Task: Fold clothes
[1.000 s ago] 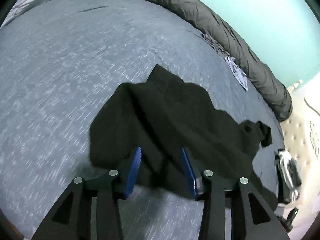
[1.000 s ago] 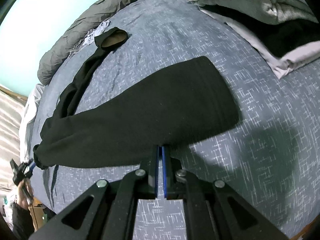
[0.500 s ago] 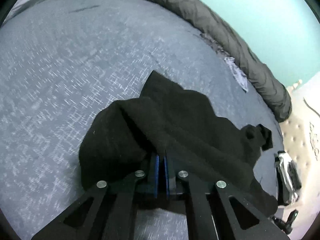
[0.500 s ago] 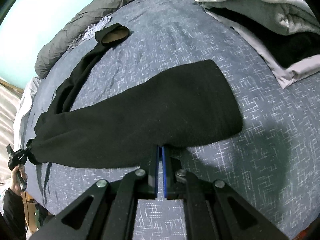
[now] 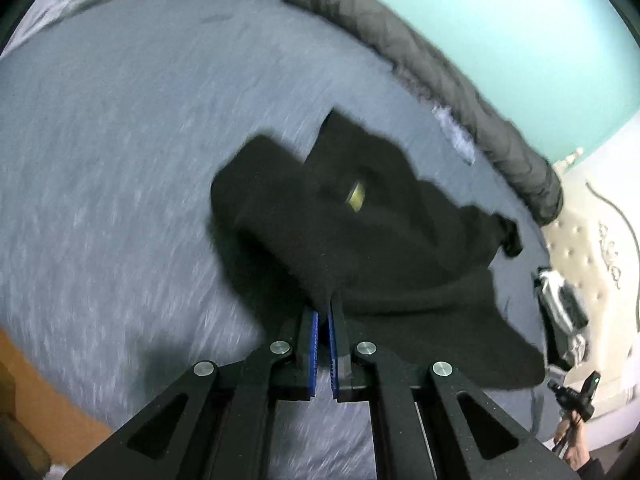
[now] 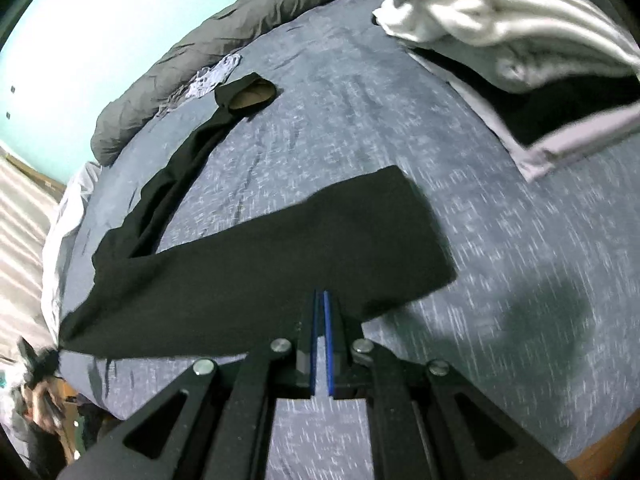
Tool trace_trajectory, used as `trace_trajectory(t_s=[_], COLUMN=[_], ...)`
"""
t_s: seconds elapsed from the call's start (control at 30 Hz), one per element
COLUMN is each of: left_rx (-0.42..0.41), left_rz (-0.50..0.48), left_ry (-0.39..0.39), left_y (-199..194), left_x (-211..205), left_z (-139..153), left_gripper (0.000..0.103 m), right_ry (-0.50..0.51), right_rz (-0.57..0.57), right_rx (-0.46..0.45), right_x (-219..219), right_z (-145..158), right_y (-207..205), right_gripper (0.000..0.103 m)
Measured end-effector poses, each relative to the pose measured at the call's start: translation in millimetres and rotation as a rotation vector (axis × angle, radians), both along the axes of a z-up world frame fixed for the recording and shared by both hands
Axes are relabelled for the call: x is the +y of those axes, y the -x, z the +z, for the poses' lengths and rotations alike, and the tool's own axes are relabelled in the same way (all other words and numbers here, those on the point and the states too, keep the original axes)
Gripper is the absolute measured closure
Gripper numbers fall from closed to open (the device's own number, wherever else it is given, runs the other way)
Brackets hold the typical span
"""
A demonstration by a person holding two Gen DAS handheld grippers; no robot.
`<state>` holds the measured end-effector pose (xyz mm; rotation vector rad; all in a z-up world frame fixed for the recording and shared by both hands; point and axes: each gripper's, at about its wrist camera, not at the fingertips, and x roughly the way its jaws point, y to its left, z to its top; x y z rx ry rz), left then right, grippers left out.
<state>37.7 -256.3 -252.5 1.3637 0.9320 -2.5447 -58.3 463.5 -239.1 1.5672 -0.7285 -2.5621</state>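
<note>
On my left wrist view, the left gripper (image 5: 323, 312) is clenched on an edge of the black garment (image 5: 384, 248), which lies bunched and partly doubled over on the bed (image 5: 112, 152), a yellow tag (image 5: 355, 197) showing. On my right wrist view, the right gripper (image 6: 320, 300) is pinched on the near edge of the garment, whose body lies flat with one sleeve (image 6: 188, 152) trailing away. I judge a fold is in hand; next I'd carry both held edges across together, evenly, keeping the cloth taut.
</note>
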Motion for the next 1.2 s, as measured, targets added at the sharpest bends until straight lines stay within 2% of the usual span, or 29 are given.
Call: trace_trajectory(t_s=[0.07, 0.27, 0.4, 0.47, 0.5, 0.67, 0.73, 0.77, 0.8, 0.87, 1.0, 1.03, 1.1, 1.2], left_rx=[-0.026, -0.138, -0.099, -0.076, -0.063, -0.037, -0.033, -0.033, -0.033, -0.029, 0.059, 0.069, 0.062, 0.025], left_rz=[0.014, 0.044, 0.065, 0.078, 0.078, 0.07, 0.068, 0.064, 0.06, 0.062, 0.137, 0.133, 0.084, 0.01], left_ry=[-0.007, -0.113, -0.053, -0.013, 0.005, 0.084, 0.103, 0.109, 0.115, 0.128, 0.159, 0.17, 0.188, 0.196], left_y=[-7.9, -17.2, -21.3, -18.6, -14.5, 27.8, 46.3, 56.2, 66.1, 83.7, 86.5, 91.0, 106.7, 134.8], left_x=[4.2, 1.5, -7.4, -13.7, -17.3, -35.1, -41.1, -42.6, -44.1, -47.9, -57.2, -56.9, -53.0, -47.4], left_z=[-14.4, -54.2, -32.7, -15.8, -7.7, 14.6, 18.9, 20.0, 21.1, 24.7, 54.3, 58.8, 61.4, 52.1], left_gripper=[0.099, 0.096, 0.094, 0.089, 0.086, 0.083, 0.079, 0.073, 0.071, 0.071, 0.07, 0.068, 0.053, 0.053], right_ry=[0.002, 0.015, -0.001, -0.008, -0.011, -0.03, -0.033, -0.036, -0.044, -0.045, 0.003, 0.017, 0.038, 0.066], right_rz=[-0.011, 0.018, 0.041, 0.054, 0.06, 0.097, 0.12, 0.131, 0.141, 0.158, 0.198, 0.212, 0.249, 0.288], right_rx=[-0.018, -0.035, -0.024, -0.012, -0.005, 0.031, 0.055, 0.069, 0.081, 0.106, 0.155, 0.165, 0.184, 0.191], right_x=[1.7, -8.4, -12.6, -17.9, -20.9, -39.7, -56.0, -65.6, -75.9, -97.5, -142.5, -153.2, -176.8, -209.2], right_z=[-6.2, -13.1, -7.9, -3.6, -1.5, 10.5, 17.3, 21.1, 24.6, 28.7, 35.5, 36.3, 36.7, 26.9], right_y=[-6.3, -13.8, -12.0, -5.3, -1.6, 19.2, 31.5, 38.7, 46.6, 61.2, 89.8, 96.6, 110.4, 126.5], right_gripper=[0.101, 0.101, 0.101, 0.101, 0.1, 0.1, 0.1, 0.1, 0.1, 0.098, 0.096, 0.094, 0.091, 0.081])
